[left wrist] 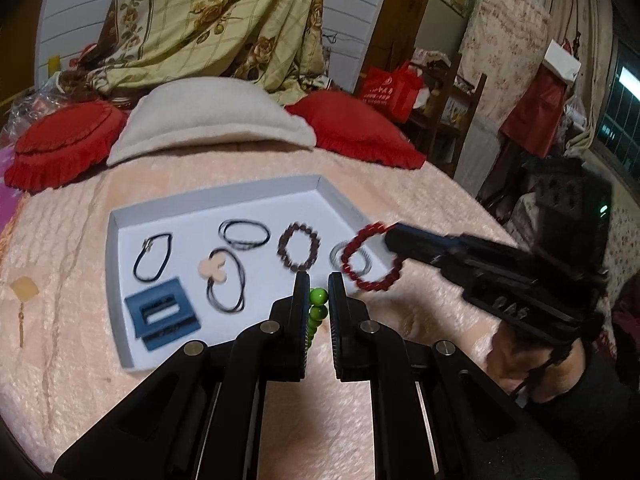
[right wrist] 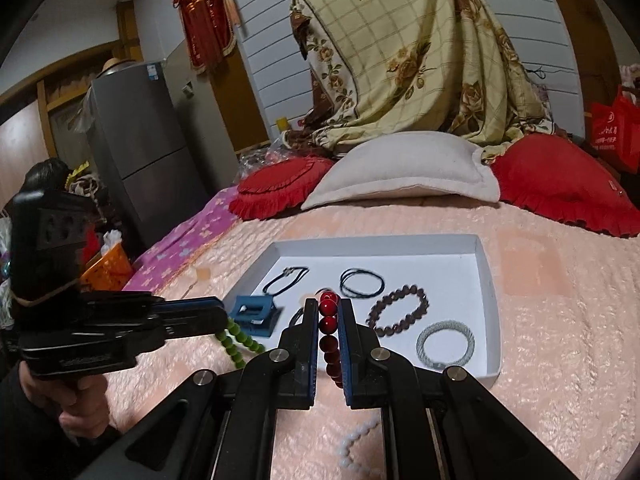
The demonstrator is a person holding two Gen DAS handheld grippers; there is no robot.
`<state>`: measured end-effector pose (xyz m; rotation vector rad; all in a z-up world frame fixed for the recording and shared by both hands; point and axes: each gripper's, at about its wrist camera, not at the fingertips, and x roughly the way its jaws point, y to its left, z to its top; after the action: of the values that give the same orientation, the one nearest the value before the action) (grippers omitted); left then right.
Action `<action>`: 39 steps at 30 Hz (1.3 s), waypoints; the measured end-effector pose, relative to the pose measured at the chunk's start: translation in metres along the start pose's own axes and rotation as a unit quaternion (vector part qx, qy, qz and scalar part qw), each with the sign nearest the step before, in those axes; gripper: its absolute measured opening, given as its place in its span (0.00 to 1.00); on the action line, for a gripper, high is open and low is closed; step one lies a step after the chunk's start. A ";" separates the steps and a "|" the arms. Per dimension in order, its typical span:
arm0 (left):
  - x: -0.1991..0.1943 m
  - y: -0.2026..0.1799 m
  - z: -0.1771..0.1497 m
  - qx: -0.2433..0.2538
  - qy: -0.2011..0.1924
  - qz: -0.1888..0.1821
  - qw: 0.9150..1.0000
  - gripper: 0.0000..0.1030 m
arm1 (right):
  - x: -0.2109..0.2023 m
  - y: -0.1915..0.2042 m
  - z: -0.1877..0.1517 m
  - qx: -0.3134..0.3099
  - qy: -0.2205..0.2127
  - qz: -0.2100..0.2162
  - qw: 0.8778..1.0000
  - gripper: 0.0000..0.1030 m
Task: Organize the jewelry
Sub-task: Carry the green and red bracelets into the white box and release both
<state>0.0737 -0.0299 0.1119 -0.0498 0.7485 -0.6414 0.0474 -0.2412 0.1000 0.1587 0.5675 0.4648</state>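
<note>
Above the white tray's near right corner, the right tool (right wrist: 327, 312) holds a red bead bracelet (left wrist: 370, 258) clamped, hanging just over the shallow white cardboard tray (left wrist: 120, 220) on the bed.
Left tool (left wrist: 319, 286) grips a green bead bracelet (right wrist: 236, 340) at the near edge, outside; its lower loop is hidden between the fingers, and motion blurs the red beads.

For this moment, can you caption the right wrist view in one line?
Right gripper holds a red bead bracelet near the white tray; left gripper carries a green bead bracelet.
</note>
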 end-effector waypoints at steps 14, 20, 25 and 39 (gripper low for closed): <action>0.066 0.005 0.029 -0.069 0.030 -0.021 0.997 0.07 | 0.043 -0.057 0.021 0.061 0.035 -0.056 0.996 0.08; 0.093 0.015 0.019 -0.095 0.056 -0.028 0.994 0.07 | 0.046 -0.057 0.018 0.054 0.044 -0.055 0.996 0.08; 0.113 0.034 -0.005 -0.097 0.110 0.026 0.989 0.07 | 0.058 -0.062 0.017 0.057 0.056 -0.056 0.995 0.08; 0.121 0.030 -0.024 -0.053 0.134 0.083 0.986 0.07 | 0.132 -0.081 0.057 0.098 0.073 -0.033 0.992 0.08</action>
<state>0.1409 -0.0685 0.0118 0.0013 1.0353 -0.4527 0.2077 -0.2521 0.0618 0.2952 0.7596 0.3581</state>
